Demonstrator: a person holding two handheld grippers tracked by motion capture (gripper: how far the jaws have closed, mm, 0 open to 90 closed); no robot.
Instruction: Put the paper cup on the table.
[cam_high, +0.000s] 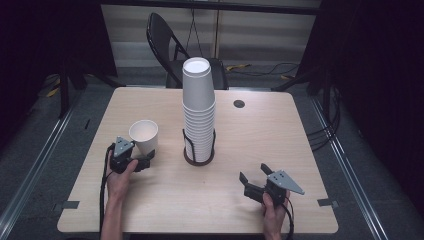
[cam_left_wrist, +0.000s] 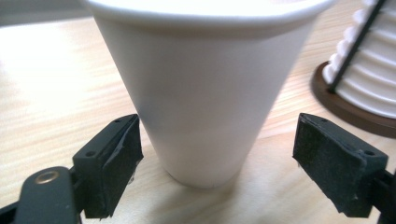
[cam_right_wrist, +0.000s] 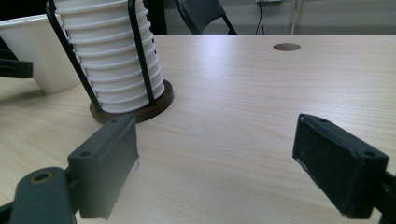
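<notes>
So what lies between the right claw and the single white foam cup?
The tall stack of white foam cups in its dark wire holder stands roughly between the right claw and the single cup, per the high view.

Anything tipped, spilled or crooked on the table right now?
Nothing stands out. The single cup stands upright on the table between the open jaws of the left gripper, apparently untouched. The cup stack sits straight in its holder. The right gripper is open over bare wood. No spills or visible damage.
</notes>
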